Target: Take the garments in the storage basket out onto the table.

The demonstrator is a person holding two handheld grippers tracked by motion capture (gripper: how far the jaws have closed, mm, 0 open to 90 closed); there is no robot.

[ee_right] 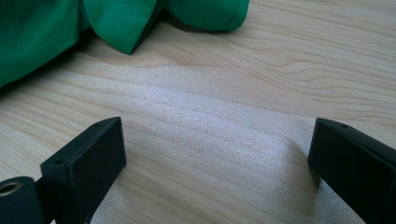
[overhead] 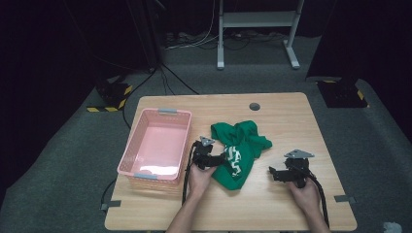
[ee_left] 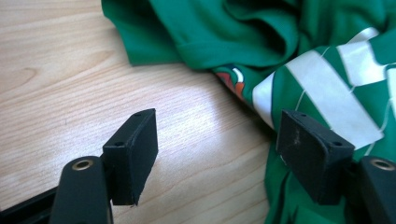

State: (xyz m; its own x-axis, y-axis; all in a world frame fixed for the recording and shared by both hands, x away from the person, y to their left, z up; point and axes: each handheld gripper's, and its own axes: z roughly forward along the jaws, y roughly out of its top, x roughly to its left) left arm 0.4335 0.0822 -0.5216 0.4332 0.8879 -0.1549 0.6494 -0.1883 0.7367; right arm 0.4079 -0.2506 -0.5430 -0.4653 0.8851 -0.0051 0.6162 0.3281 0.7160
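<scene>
Evidently little was done: the green jersey (overhead: 239, 153) lay crumpled right of the empty pink basket (overhead: 131, 155); left claw (overhead: 219, 158) spread at its edge, right claw (overhead: 273, 173) spread beyond, neither gripping.

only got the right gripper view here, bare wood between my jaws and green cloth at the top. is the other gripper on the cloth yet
Observer: Nearly. The left gripper is open at the edge of the green shirt; one pad lies over the fabric, not pinching it.
Operator: anything to drop it in
Observer: Yes, a pink basket stands on the table, on the far side of the left gripper from the shirt.
Operator: shirt plain green
Observer: No, it has white stripes and a small orange print.
</scene>
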